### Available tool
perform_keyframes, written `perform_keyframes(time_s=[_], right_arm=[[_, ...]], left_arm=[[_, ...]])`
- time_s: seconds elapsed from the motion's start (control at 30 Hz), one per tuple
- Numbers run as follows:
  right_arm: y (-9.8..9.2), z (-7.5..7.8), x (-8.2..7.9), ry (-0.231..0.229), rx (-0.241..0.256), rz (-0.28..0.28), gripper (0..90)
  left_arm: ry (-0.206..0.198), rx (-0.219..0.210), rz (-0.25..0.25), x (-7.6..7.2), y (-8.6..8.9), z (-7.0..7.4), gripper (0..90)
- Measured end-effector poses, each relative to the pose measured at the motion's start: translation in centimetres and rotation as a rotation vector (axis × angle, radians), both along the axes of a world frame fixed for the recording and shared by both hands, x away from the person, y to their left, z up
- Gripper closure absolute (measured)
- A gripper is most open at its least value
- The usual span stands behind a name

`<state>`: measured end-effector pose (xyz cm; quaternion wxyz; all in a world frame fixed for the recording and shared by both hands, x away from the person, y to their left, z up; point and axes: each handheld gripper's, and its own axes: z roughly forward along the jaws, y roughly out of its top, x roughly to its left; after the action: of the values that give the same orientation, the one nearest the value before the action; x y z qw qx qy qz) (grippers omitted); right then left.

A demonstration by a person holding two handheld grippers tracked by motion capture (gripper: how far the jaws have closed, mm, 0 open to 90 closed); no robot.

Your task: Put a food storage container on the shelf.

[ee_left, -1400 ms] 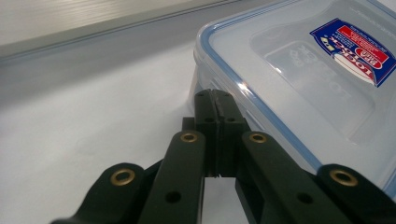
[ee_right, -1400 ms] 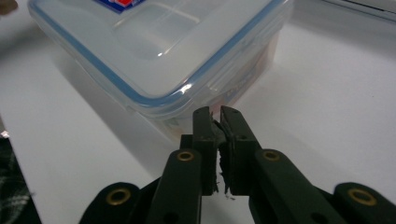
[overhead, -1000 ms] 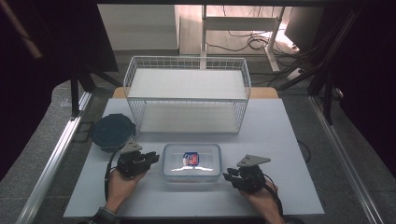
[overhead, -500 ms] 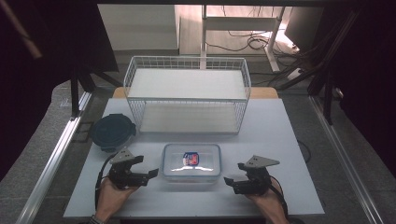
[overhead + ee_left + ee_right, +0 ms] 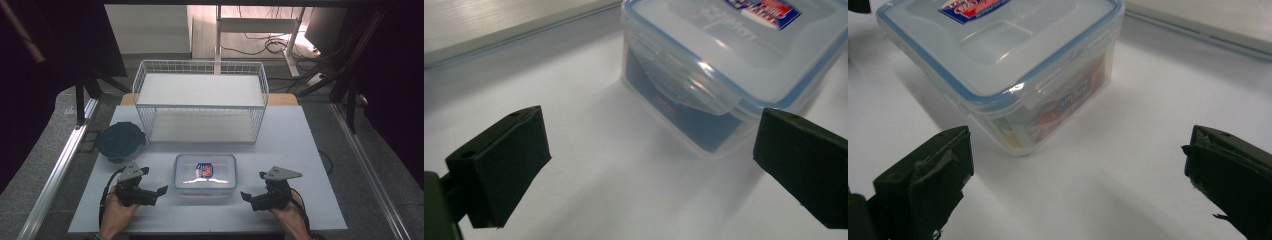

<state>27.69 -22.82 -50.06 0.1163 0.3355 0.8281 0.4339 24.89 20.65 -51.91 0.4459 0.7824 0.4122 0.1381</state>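
At the near edge of the white bench (image 5: 310, 150), a person holds two tools, one in each hand. The left hand-held gripper (image 5: 159, 192) sits low near the bench's front left. Its two black jaws are wide apart and hold nothing. The right hand-held gripper (image 5: 246, 197) sits near the front right, and its jaws are wide apart too, with nothing between them. Each one points in toward the middle.

Between the two lies a clear plastic box (image 5: 205, 173) with a lid clipped on. It rests flat on the bench, apart from both tools. The lid has a blue rim and a red and blue sticker (image 5: 204, 169) on top. In the left gripper view, the box (image 5: 729, 65) is just past the jaws, and one clip on its side is folded down. In the right gripper view, the box (image 5: 1013, 65) shows a colored paper label inside.

Farther back on the left is a round dark container (image 5: 121, 141) with a lid. Behind the box stands a white wire basket (image 5: 200, 106), well apart from it.
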Motion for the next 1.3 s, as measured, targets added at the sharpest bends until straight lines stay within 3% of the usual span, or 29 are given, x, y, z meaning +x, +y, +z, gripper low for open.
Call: perform_keyframes(time_s=[0.13,0.27,0.47,0.6,0.73,0.77,0.8,0.9,1.03,1.07,1.1,1.13,1.17,1.2,1.23,1.27,1.3], right_arm=[[0.0,0.4,0.3,0.021,0.045,0.009,0.0],[0.4,0.9,0.5,0.016,0.056,0.005,0.0],[1.6,1.6,1.3,0.034,0.050,-0.003,0.0],[2.3,1.8,1.9,0.064,0.052,0.006,0.0],[2.8,2.0,2.6,0.084,0.036,0.007,0.0],[3.0,2.1,2.9,0.095,0.032,0.009,0.0],[3.5,2.2,3.6,0.140,0.039,0.023,0.0],[4.1,2.3,4.2,0.172,0.043,0.038,0.0],[5.3,2.2,5.3,0.207,0.036,0.061,0.0],[5.6,1.8,5.9,0.234,0.030,0.061,0.0],[5.6,1.8,5.9,0.234,0.030,0.061,0.0],[5.7,1.0,6.3,0.269,0.027,0.061,0.0],[5.7,1.0,6.3,0.269,0.027,0.061,0.0],[5.4,0.3,6.7,0.337,0.073,0.069,1.0],[5.4,0.3,6.7,0.337,0.073,0.069,1.0],[5.2,-0.1,6.8,0.401,0.110,0.087,4.6],[5.2,-0.1,6.8,0.401,0.110,0.087,4.6]], left_arm=[[0.026,-0.005,-0.014,0.2,-0.2,0.0,1.8],[0.033,-0.016,-0.029,0.4,-0.3,0.6,3.6],[0.070,-0.056,-0.058,1.5,-0.6,1.1,4.3],[0.084,-0.117,-0.099,2.5,-1.2,2.0,4.0],[0.093,-0.104,-0.125,3.3,-1.9,2.5,3.8],[0.090,-0.097,-0.135,3.7,-2.1,2.6,3.8],[0.109,-0.105,-0.149,4.5,-2.6,2.6,3.9],[0.125,-0.117,-0.158,5.2,-3.0,2.5,3.9],[0.174,-0.133,-0.168,6.4,-3.9,1.7,3.1],[0.201,-0.128,-0.176,6.6,-4.0,1.0,2.8],[0.201,-0.128,-0.176,6.6,-4.0,1.0,2.7],[0.238,-0.148,-0.190,6.7,-4.0,0.3,1.4],[0.238,-0.148,-0.190,6.7,-4.0,0.3,1.4],[0.310,-0.215,-0.231,6.9,-3.9,-0.5,1.7],[0.310,-0.215,-0.231,6.9,-3.9,-0.5,1.6],[0.358,-0.231,-0.245,6.8,-4.0,-0.9,0.0],[0.358,-0.231,-0.245,6.8,-4.0,-0.9,1.1]])
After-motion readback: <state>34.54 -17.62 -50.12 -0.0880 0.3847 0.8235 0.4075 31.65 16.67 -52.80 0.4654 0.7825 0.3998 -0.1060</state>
